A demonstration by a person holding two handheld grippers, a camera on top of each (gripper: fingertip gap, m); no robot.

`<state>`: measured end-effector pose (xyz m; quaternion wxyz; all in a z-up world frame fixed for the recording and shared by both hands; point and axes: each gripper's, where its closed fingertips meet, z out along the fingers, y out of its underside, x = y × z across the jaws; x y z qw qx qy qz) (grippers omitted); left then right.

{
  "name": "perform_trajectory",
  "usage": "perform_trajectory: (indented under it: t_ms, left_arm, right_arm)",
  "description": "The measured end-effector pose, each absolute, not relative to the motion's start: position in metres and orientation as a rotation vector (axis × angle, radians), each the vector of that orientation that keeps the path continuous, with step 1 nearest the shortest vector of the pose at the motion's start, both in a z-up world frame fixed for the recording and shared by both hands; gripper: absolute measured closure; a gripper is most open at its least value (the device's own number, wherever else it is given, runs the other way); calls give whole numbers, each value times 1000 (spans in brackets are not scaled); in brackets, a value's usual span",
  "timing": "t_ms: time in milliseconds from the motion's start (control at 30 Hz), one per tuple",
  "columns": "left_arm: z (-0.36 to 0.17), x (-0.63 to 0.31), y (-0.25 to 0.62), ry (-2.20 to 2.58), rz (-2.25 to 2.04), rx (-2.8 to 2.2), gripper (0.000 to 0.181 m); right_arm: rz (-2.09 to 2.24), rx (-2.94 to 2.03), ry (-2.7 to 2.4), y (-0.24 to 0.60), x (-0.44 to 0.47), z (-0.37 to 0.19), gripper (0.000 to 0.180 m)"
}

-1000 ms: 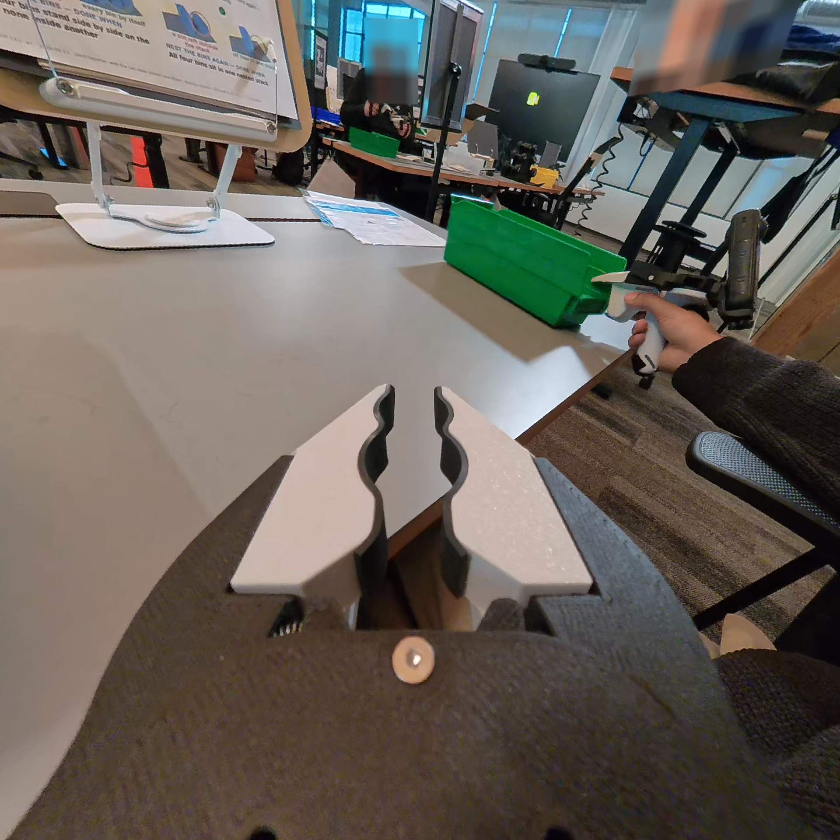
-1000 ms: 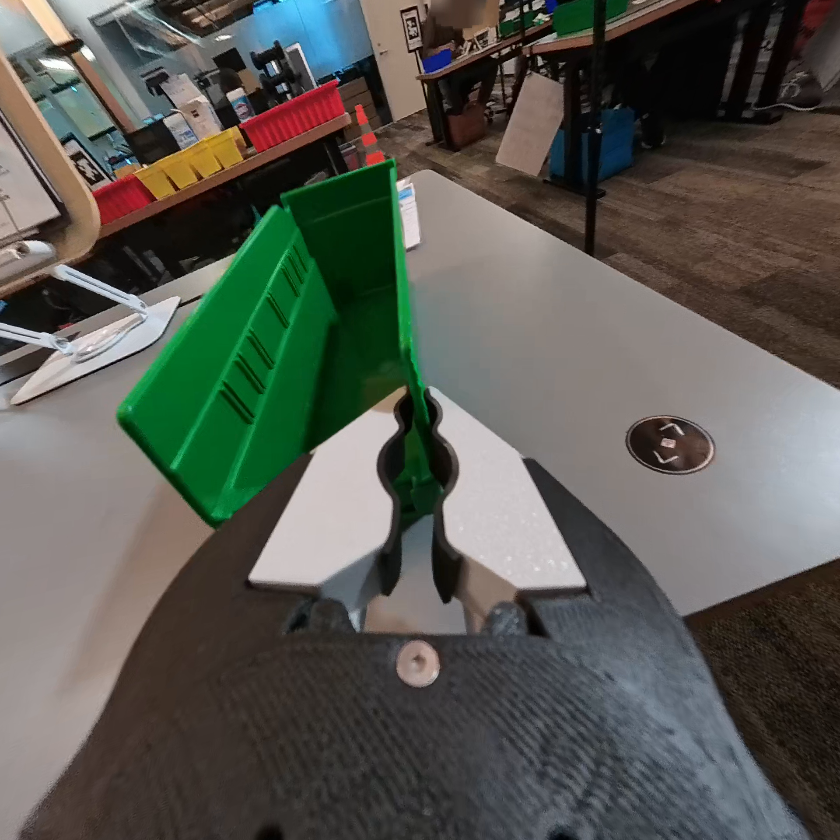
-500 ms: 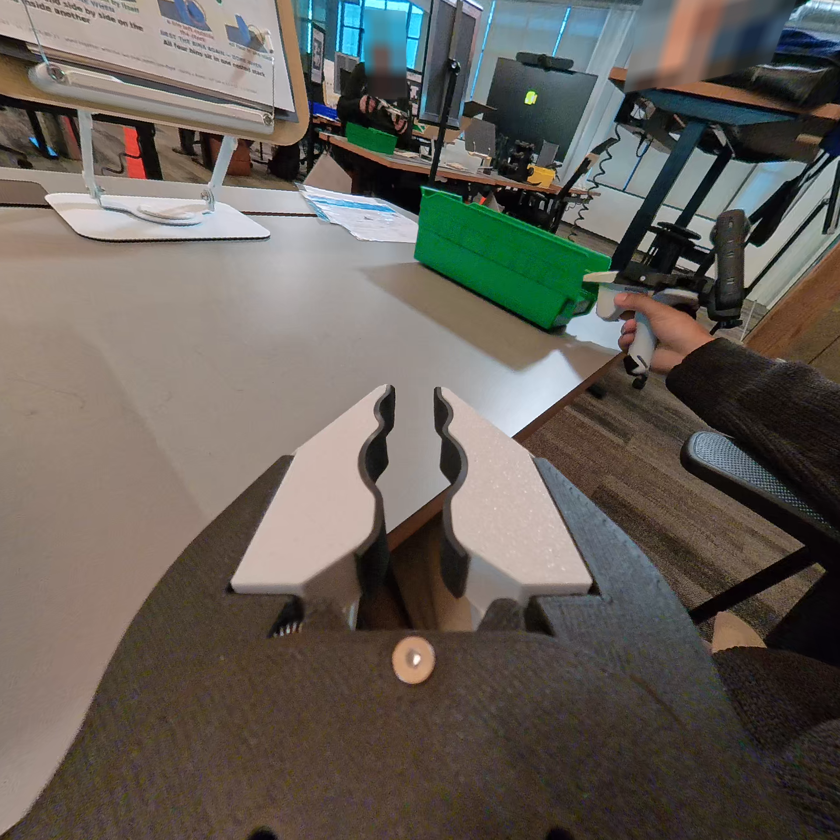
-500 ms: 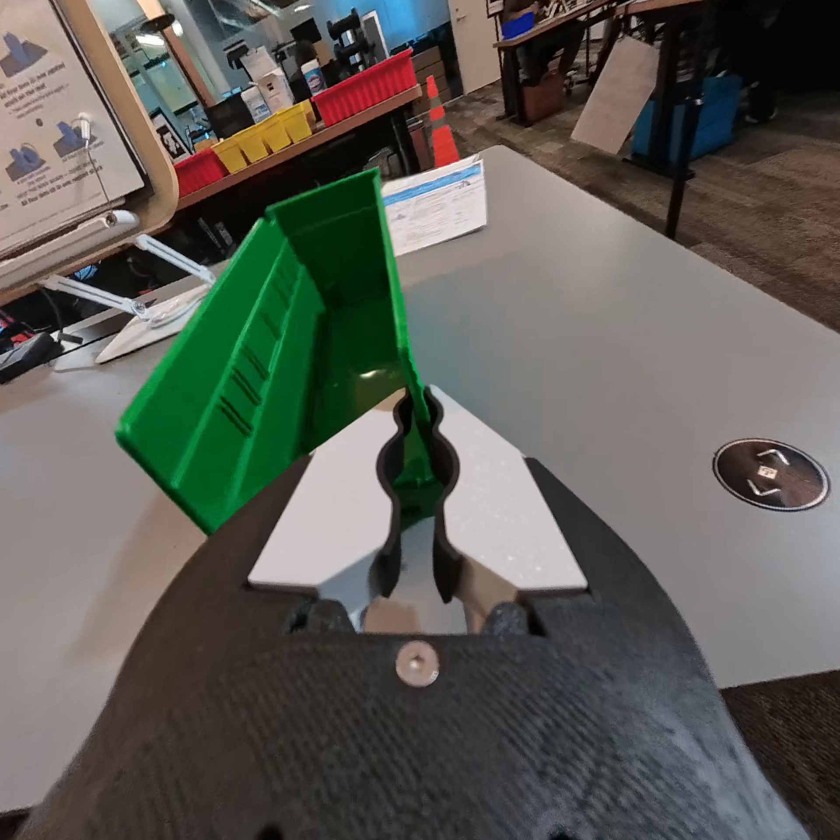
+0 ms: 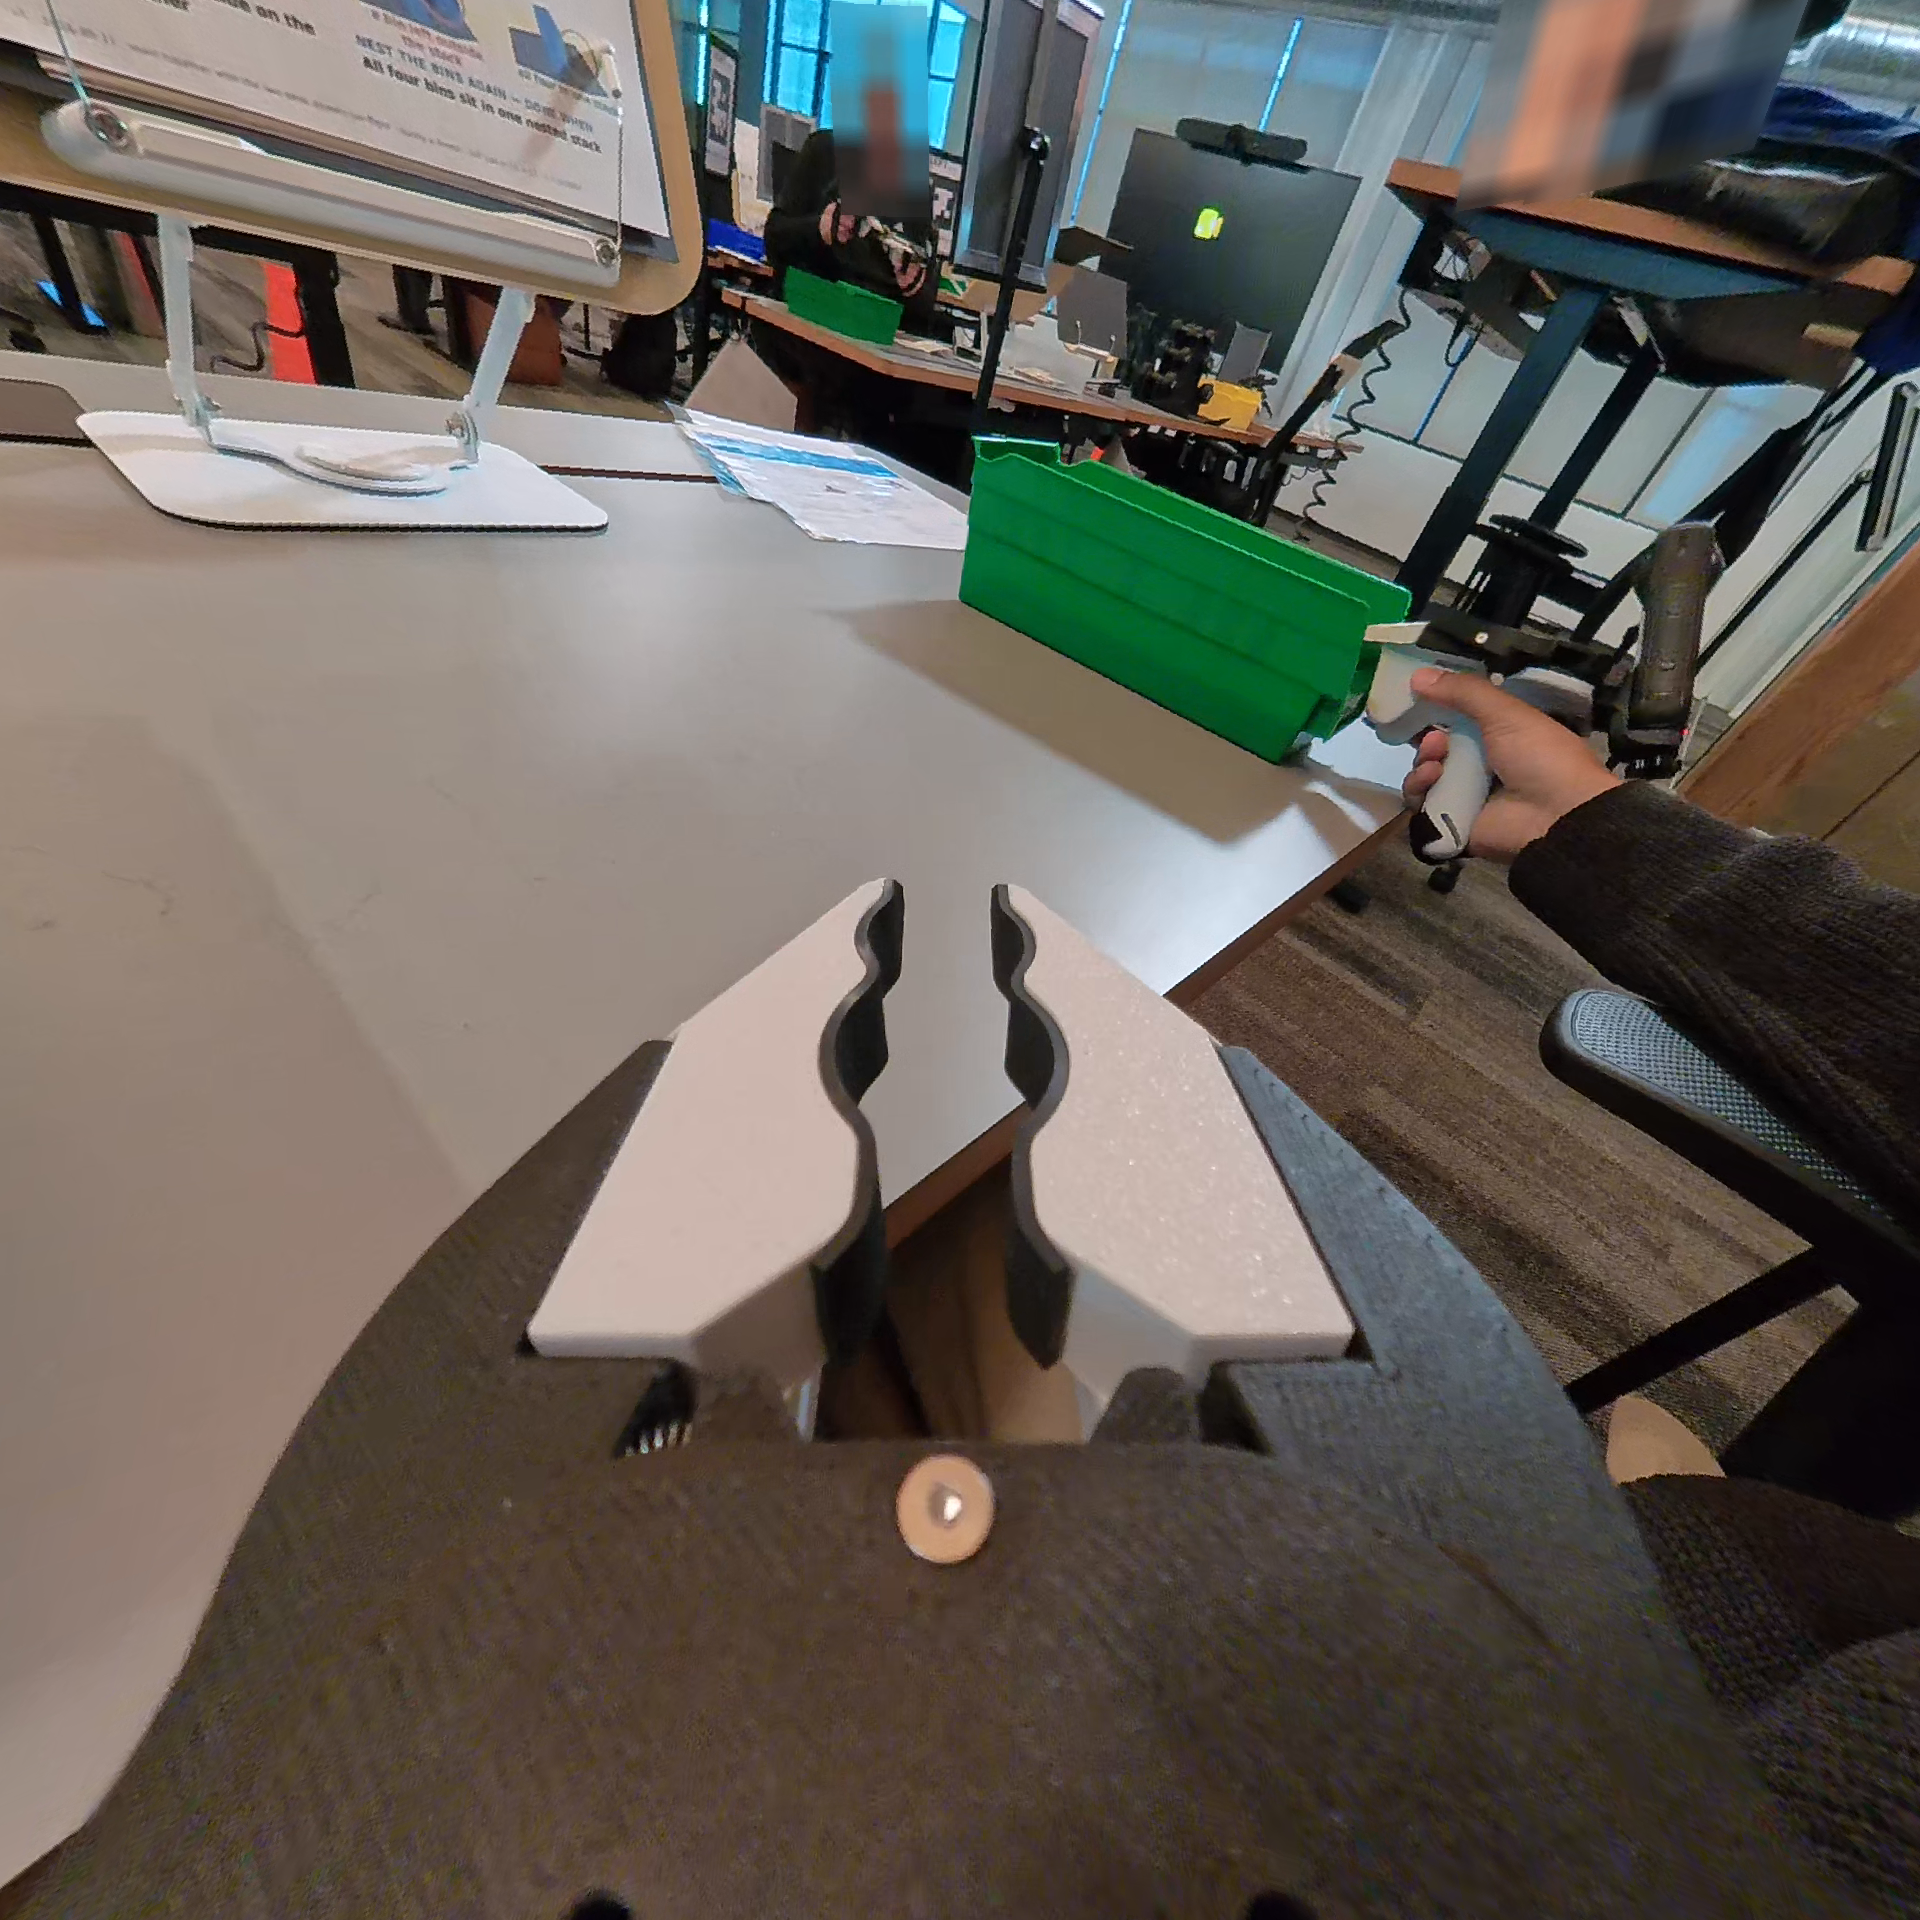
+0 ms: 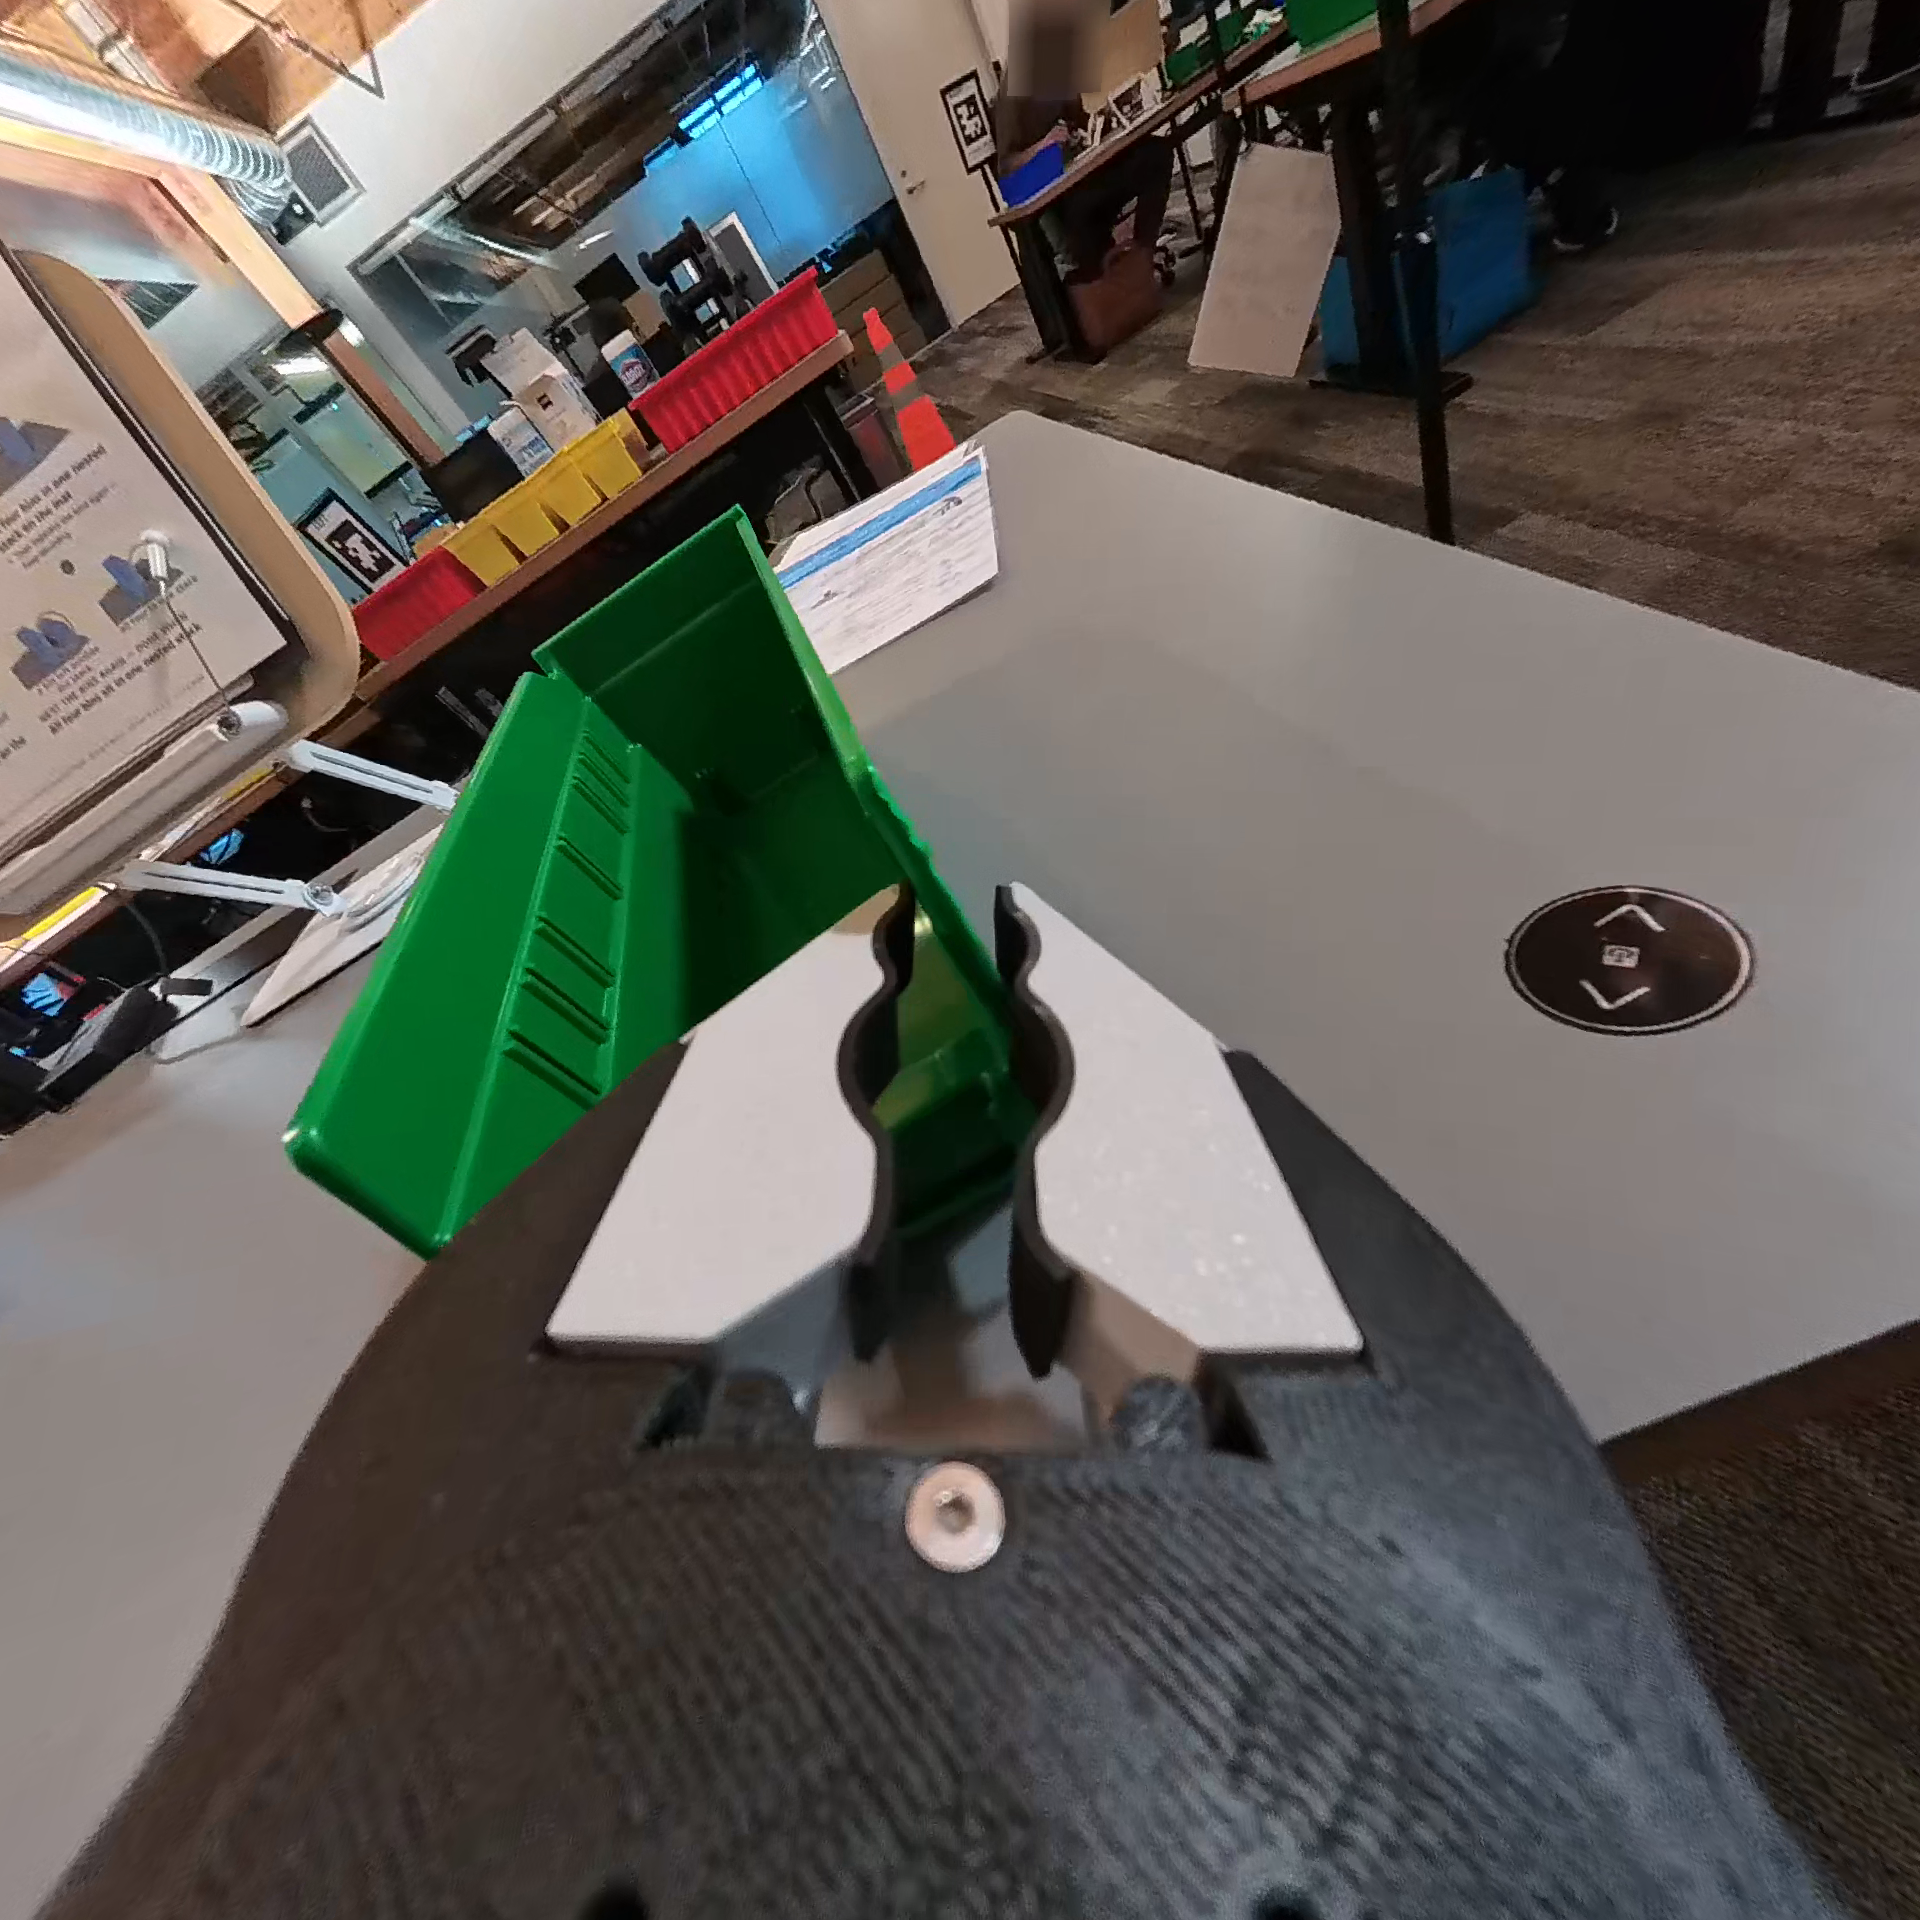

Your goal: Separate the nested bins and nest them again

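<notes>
Green ribbed plastic bins [image 6: 582, 935] sit between parted right tongs [image 6: 951, 904]; left tongs [image 5: 943, 899] apart.

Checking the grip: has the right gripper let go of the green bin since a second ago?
Yes: the right gripper has opened; the bin wall sits loose between its fingers.

Open-plan lab, workbenches [image 6: 727, 436], monitors [image 5: 1226, 249], parts bins [image 6: 727, 364]

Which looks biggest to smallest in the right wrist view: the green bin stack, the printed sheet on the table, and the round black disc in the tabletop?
1. Green bin stack, by far the largest.
2. and 3. Printed sheet and round black disc look about alike; the sheet lies farther off, so their real order is unsure.
</notes>
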<state>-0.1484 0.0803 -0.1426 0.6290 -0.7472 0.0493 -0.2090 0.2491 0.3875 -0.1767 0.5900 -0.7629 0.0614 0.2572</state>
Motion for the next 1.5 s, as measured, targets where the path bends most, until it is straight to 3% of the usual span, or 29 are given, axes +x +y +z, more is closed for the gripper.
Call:
perform_trajectory:
  t_ms: [967, 1067, 1167, 1333, 1500]
  left_arm:
    - [-144, -147, 80, 125, -472, -1712, 167]
    - [-144, -148, 80, 125, -469, -1712, 167]
    - [-145, -149, 82, 120, -465, -1715, 167]
    - [-153, -151, 86, 123, -479, -1746, 163]
    - [-139, -165, 87, 94, -454, -1688, 151]
  right_arm:
    - [578, -1765, 204, 387, 261, -176, 165]
    - [557, -1701, 243, 385, 272, -157, 137]
    - [578, -1515, 230, 369, 276, -96, 129]
    - [524, -1305, -51, 324, 204, -21, 140]
    - [983, -1272, -261, 272, 39, -26, 138]
